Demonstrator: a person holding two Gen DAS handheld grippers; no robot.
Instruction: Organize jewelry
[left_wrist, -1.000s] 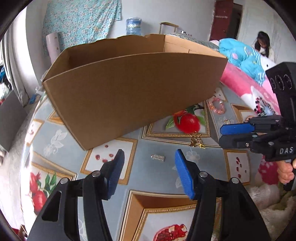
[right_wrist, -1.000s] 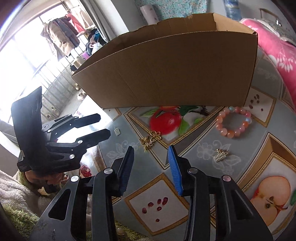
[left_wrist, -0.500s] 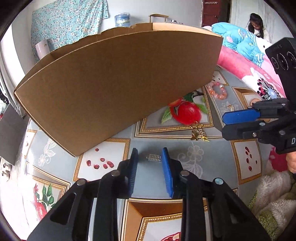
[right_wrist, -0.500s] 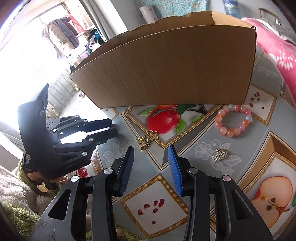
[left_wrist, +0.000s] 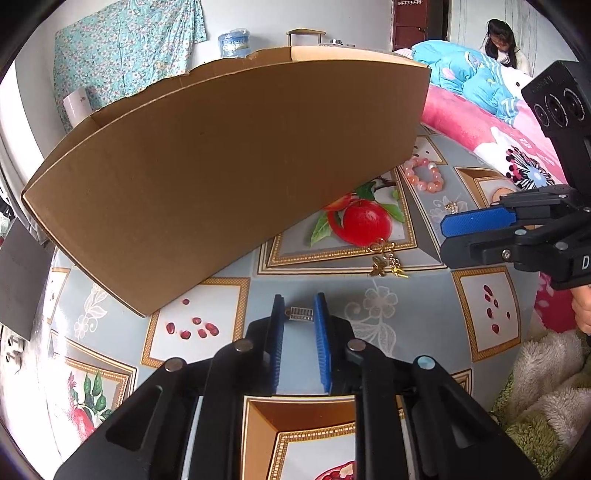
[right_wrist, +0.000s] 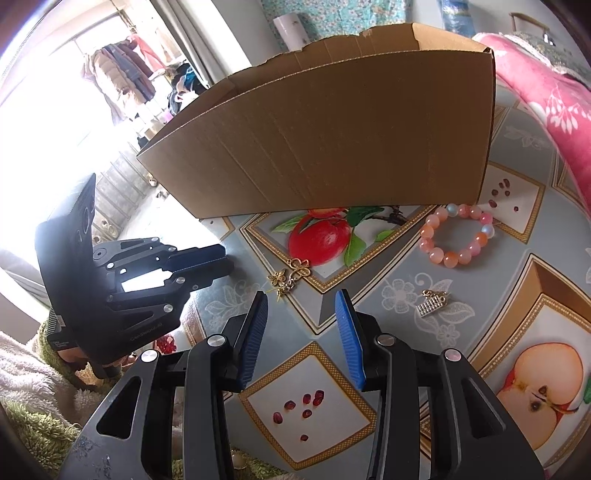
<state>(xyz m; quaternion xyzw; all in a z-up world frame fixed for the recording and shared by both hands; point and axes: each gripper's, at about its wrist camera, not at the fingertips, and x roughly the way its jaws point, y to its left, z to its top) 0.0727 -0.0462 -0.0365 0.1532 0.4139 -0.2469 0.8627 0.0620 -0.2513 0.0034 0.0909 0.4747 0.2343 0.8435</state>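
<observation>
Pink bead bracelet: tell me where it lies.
In the right wrist view the pink bead bracelet lies flat on the tablecloth, just below the cardboard box's right front corner.

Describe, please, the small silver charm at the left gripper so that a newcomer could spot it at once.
Start at the big cardboard box on the fruit-print tablecloth. Just in front of its near corner, the silver charm sits between the left gripper tips. Unlike the gold butterfly pendant and pink bead bracelet, it is a tiny ribbed silver bar.

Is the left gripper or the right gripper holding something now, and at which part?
The left gripper has just closed on the silver charm, fingers at its two ends. The right gripper holds nothing.
</observation>
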